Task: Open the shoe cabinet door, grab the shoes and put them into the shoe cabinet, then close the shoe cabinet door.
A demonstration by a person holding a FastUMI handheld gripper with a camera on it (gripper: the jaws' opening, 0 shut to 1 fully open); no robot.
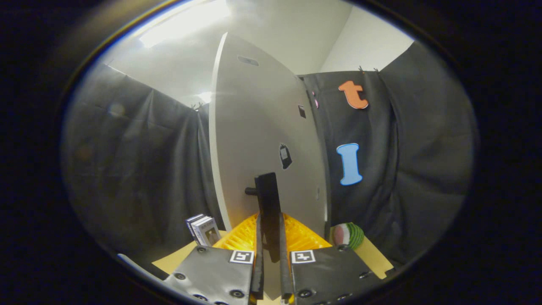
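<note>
Nearest of all are the tongs [271, 237]. Their two fingers sit close together and squeeze the black handle [267, 203] of the shoe cabinet door [258, 140] from both sides. The handle stands straight up between the fingers and sticks out from the door on a short black peg. Each finger block has a small square tag with black and white shapes on it, not words.

On the left, near the tongs, a small pack of cards [203, 229] stands on the tan bench [169, 260]. The print on it is too small to read.

In the middle, the pale grey door rises tall just past the fingers. It has a few small dark stickers on it, and their writing is too small to read. An orange ribbed thing [237, 239] lies low at the foot of the door, behind the fingers.

On the right, a round toy [348, 235] with green, white and pink stripes rests on the bench beside the door.
</note>
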